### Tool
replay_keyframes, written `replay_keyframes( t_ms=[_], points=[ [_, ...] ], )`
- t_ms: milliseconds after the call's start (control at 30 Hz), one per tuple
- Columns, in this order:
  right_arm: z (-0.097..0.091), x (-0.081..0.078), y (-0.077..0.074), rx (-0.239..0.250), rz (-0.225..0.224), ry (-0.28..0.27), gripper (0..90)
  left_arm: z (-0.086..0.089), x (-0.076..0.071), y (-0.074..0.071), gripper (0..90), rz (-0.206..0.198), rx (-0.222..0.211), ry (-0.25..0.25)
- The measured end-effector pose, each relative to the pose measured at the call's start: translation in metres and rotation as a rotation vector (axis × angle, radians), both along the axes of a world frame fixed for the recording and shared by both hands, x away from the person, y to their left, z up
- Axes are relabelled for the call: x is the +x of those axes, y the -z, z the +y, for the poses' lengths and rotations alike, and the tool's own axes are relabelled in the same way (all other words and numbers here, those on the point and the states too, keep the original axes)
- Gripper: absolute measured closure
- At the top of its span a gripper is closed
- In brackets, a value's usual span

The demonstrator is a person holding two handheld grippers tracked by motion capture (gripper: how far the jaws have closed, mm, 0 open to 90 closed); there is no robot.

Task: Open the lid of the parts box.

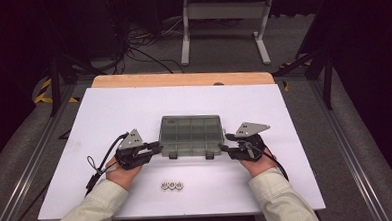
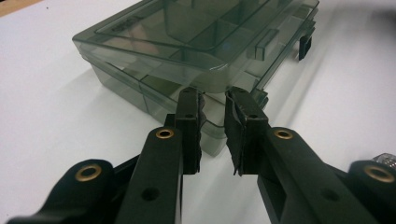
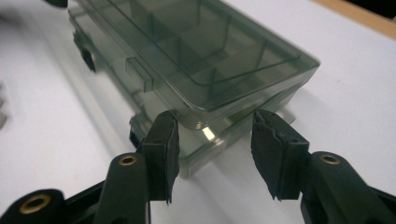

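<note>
A smoky, see-through plastic box (image 1: 191, 135) with a closed lid and inner dividers lies flat near the middle of the white tabletop (image 1: 109, 114), its two dark latches on the side facing the person. The left gripper (image 1: 158, 149) is at the box's near left corner and the right gripper (image 1: 224, 142) at its near right corner, each held by a hand coming in from the bottom of the high view. In the left gripper view the jaws stand only a narrow gap apart, with the corner of the box (image 2: 201, 51) just ahead of their tips; whether the pads press on it I cannot tell, and the corner seems to sit at the tips rather than deep between them. In the right gripper view the jaws stand clearly wider, one on each side of the box's (image 3: 205, 65) corner, and a visible gap remains on the right side, so the pads are not clamped on it. Three small metal nuts (image 1: 171, 185) lie in a short row on the tabletop close to the near edge, between the two forearms and well apart from the box.
</note>
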State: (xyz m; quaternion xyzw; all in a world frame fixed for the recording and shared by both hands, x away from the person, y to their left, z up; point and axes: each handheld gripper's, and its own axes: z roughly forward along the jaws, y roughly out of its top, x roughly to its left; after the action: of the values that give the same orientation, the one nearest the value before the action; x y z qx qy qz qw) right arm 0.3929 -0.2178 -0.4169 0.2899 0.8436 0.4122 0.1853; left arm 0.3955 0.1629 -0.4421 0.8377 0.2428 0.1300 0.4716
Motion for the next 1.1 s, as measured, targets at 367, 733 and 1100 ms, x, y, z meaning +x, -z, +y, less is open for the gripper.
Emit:
replay_keyframes(
  t_ms=[367, 733, 1100],
  points=[
    [0.003, 0.008, -0.018, 0.017, -0.061, 0.019, 47.8, -0.005, 0.0, 0.002, 71.4, 0.024, -0.021, 0.059],
    [0.009, 0.023, -0.032, 0.029, -0.106, 0.027, 44.9, -0.015, 0.002, 0.005, 66.1, 0.061, -0.004, 0.11],
    [0.01, 0.038, -0.048, 0.053, -0.127, 0.004, 51.3, -0.015, 0.001, 0.006, 64.9, 0.06, -0.004, 0.112]
  ],
)
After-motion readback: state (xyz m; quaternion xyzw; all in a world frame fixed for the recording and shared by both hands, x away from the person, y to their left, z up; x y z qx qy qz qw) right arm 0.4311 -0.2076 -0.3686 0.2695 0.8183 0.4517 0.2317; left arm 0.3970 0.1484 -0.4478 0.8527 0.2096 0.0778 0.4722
